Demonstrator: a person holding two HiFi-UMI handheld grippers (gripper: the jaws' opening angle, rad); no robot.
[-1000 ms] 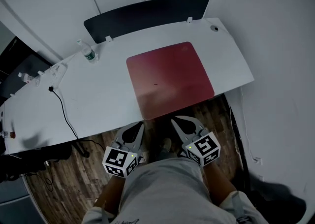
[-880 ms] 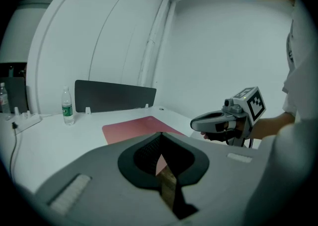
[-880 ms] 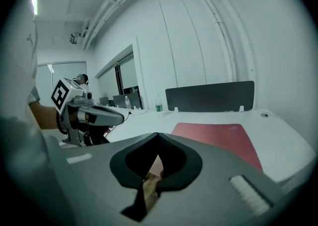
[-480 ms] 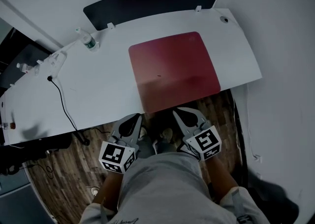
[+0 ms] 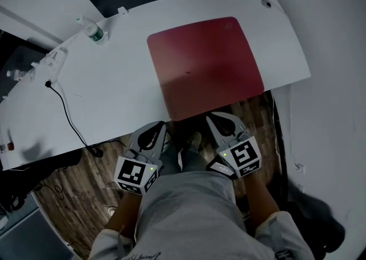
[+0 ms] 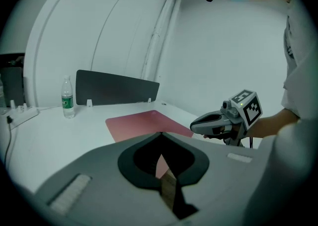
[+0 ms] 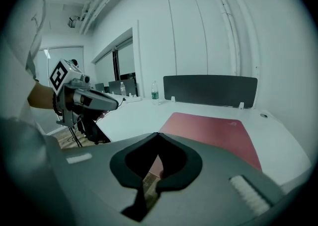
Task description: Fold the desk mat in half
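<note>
The red desk mat (image 5: 206, 67) looks thin and floppy, best pinched at its near corners; left gripper (image 5: 160, 126) and right gripper (image 5: 211, 118) hang empty, jaws together.

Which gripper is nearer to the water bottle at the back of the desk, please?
Left. The left gripper hangs off the near edge of the desk, diagonally across from the water bottle; the right gripper hangs farther right, before the red desk mat.
</note>
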